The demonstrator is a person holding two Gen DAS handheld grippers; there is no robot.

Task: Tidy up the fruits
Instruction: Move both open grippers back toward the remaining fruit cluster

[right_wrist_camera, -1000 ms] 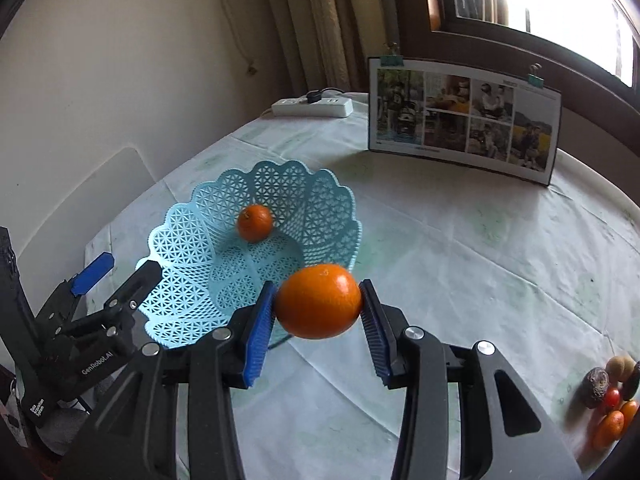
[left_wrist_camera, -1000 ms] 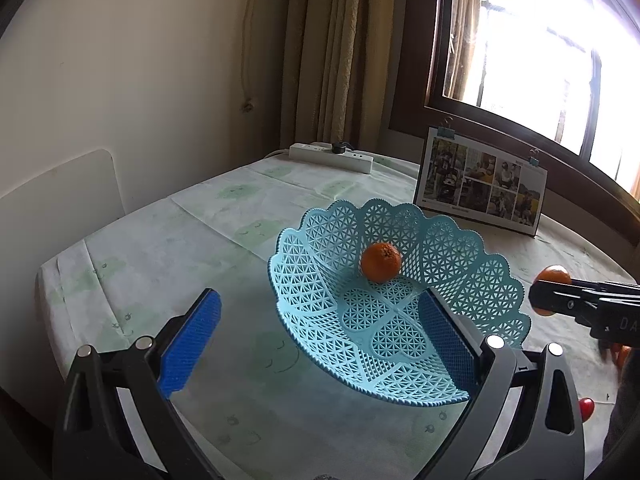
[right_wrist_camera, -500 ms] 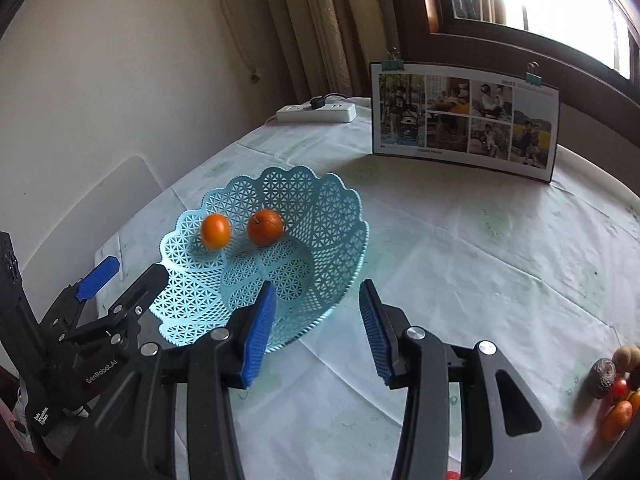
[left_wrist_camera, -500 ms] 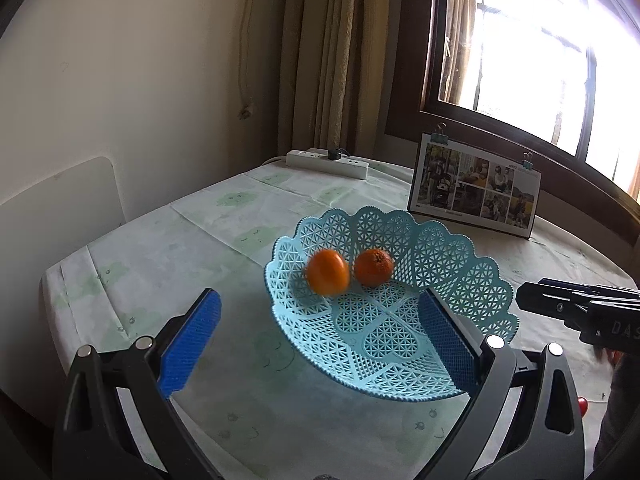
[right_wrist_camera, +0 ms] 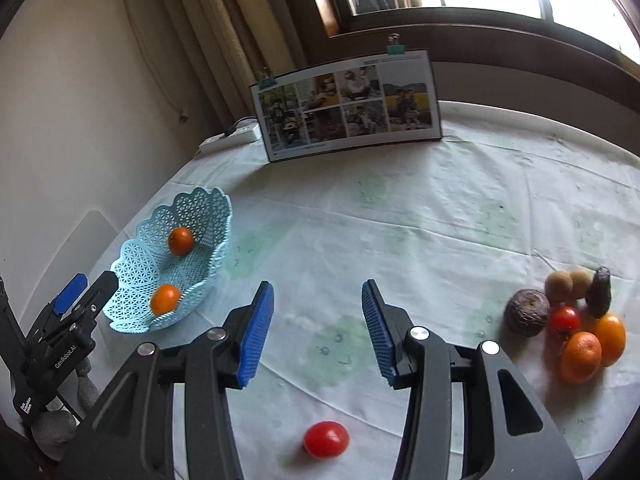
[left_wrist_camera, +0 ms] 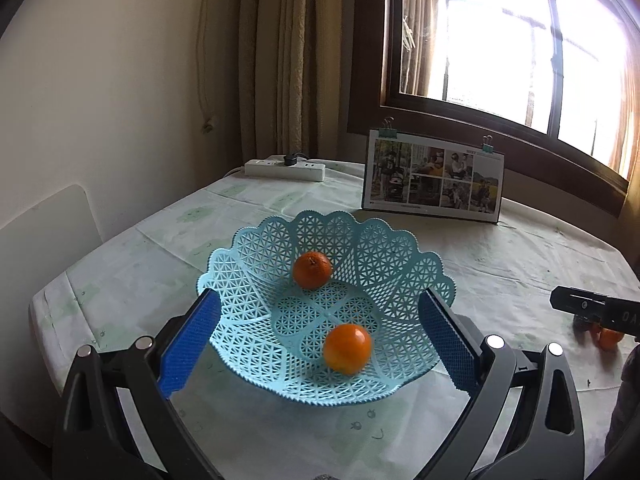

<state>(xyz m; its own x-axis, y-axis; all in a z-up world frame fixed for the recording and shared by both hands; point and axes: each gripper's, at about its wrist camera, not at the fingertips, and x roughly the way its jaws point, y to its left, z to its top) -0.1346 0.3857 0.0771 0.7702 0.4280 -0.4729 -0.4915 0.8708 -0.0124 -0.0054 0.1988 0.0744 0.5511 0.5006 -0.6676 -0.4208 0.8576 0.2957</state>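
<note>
Two oranges lie in the blue lattice basket [left_wrist_camera: 248, 276]: one [left_wrist_camera: 312, 269] against the far wall, one [left_wrist_camera: 346, 347] on the near floor, apart from each other. The left claw [left_wrist_camera: 320, 344] stands wide open and empty, its blue pads flanking the basket rim, apparently placed to steady the light basket. The right claw [right_wrist_camera: 318, 330], also fully open and empty, points over bare desk [right_wrist_camera: 400, 216] toward the unsorted fruit pile [right_wrist_camera: 576, 320] at right, well apart from the basket. A lone tomato [right_wrist_camera: 325, 439] lies just below that claw, probably the nearest next pick.
</note>
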